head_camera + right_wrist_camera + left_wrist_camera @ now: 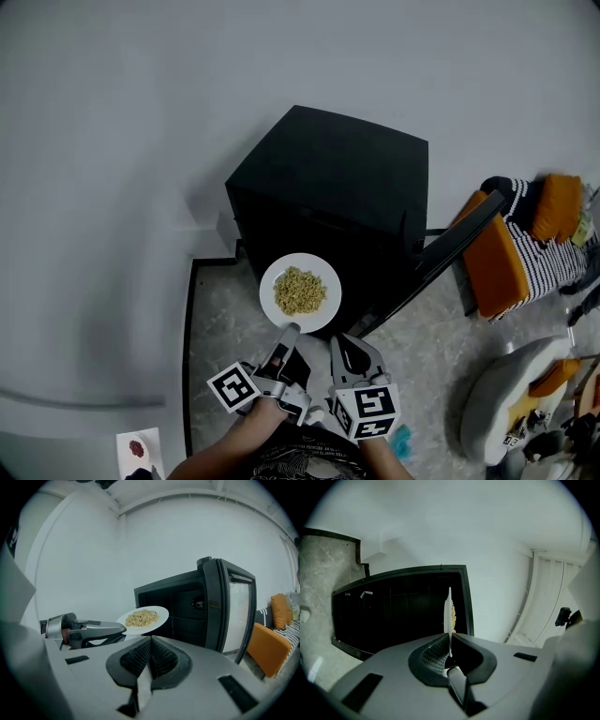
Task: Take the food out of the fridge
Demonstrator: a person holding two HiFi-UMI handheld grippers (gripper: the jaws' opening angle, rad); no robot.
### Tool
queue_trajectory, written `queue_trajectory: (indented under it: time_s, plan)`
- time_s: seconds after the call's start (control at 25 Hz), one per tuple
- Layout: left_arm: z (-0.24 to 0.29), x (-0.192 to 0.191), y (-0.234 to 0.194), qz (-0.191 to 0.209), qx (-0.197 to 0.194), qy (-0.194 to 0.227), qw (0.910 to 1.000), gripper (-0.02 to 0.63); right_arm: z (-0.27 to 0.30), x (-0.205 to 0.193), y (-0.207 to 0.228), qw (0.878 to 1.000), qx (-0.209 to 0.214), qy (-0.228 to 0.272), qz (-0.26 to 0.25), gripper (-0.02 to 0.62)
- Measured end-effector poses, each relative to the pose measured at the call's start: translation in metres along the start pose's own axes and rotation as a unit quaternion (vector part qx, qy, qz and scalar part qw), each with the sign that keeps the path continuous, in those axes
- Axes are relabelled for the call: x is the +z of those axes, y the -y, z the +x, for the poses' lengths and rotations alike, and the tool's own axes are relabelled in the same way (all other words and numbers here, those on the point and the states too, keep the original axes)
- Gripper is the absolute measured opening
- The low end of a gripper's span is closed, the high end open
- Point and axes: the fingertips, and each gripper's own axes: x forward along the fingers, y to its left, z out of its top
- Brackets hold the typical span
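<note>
A white plate [300, 292] heaped with yellowish food hangs in the air just in front of the black mini fridge [328, 173]. My left gripper [284, 339] is shut on the plate's near rim. In the left gripper view the plate [449, 613] shows edge-on, pinched between the jaws of the left gripper [450, 641], with the fridge's dark open interior [398, 616] behind. My right gripper [339, 349] sits beside the left one, shut and holding nothing. From the right gripper [151, 641] I see the plate [143, 618], the left gripper [91, 631] and the open fridge [187, 606].
The fridge door [450, 248] stands swung open to the right. Past it are an orange seat [502, 267] with striped fabric and a white rounded object [511, 394]. A pale wall lies behind and to the left. A small card [139, 450] lies at the lower left.
</note>
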Motion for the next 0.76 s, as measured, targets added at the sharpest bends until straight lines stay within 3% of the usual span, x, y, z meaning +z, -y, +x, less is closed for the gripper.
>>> queue_trajectory:
  time_s: [0.76]
  plan:
    - [-0.010,-0.011,0.007,0.003,-0.007,0.007,0.9999,0.023,-0.015,0.000,0.000,1.000,0.000,0.012,-0.001,0.021]
